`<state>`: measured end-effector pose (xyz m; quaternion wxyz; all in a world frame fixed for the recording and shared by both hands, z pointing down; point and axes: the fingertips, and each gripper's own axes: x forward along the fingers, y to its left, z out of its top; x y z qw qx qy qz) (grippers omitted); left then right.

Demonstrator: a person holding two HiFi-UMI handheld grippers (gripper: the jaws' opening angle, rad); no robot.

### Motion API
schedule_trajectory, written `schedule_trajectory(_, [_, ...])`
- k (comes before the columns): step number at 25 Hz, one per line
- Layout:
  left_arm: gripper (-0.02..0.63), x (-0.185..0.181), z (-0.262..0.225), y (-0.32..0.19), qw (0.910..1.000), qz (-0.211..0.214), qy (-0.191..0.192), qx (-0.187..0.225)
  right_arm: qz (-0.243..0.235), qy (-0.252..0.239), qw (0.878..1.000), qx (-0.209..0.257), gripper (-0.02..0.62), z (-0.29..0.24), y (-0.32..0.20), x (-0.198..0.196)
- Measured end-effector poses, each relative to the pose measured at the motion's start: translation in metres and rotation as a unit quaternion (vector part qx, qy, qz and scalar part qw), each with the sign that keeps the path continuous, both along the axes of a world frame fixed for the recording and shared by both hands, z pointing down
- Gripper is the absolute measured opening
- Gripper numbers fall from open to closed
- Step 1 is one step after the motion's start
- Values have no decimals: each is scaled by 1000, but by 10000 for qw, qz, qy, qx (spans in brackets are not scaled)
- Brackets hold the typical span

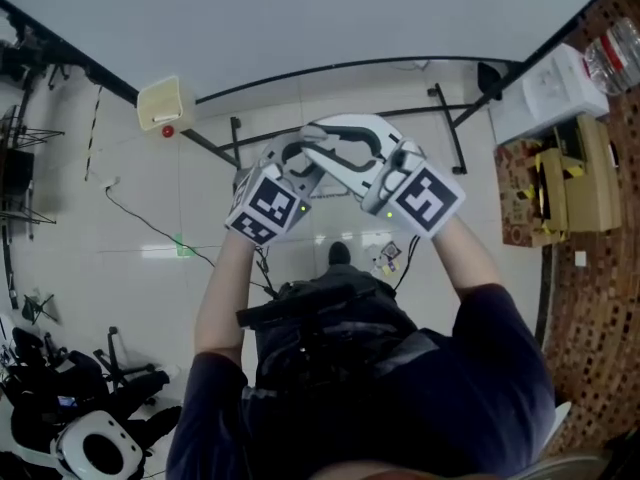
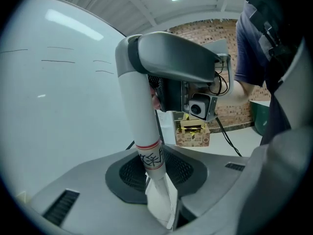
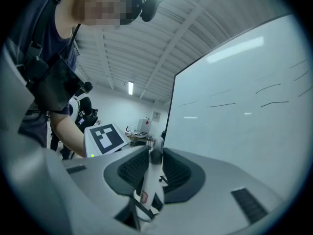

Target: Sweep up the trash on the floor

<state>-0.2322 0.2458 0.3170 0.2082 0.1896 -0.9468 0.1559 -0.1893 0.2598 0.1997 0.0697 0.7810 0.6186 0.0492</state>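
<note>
The left gripper (image 2: pixel 156 170) has its jaws closed part-way on a white tube (image 2: pixel 139 111), which is ringed with red bands and black print. The tube rises out of the jaws to a grey rounded piece (image 2: pixel 171 58). Whether that piece belongs to the tube cannot be told. The right gripper (image 3: pixel 154 166) is just beside the left one, the two raised together before the person's chest. It clamps a slim white rod (image 3: pixel 146 192) with a red mark and a grey tip. The left gripper's marker cube (image 3: pixel 104 138) sits near the rod. A broad pale panel (image 2: pixel 58 106) stands beyond both grippers. A cardboard box (image 2: pixel 193 133) lies past the left gripper's tube. Far below the grippers, on the tiled floor (image 1: pixel 150 268), a small pale scrap (image 1: pixel 388 258) lies beside a dark shoe (image 1: pixel 340 254).
</note>
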Motion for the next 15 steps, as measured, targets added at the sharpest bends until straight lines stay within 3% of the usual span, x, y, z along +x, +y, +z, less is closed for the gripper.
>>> schedule_trajectory(4, [90, -9, 4, 11, 9996, -273, -2, 80, -164, -153, 9994, -252, 107, -5, 12, -3])
schedule_trajectory(7, [91, -9, 14, 7, 9987, -363, 53, 356, -130, -38, 9992, -371, 106, -1, 11, -3])
schedule_trajectory(10, [89, -15, 17, 18, 9983, -300, 32, 498, -8, 232, 9995, -190, 101, 8, 18, -14])
schedule_trajectory(15, [89, -21, 15, 49, 9979, -51, -66, 641, 186, 187, 9996, 82, 100, 13, 52, -26])
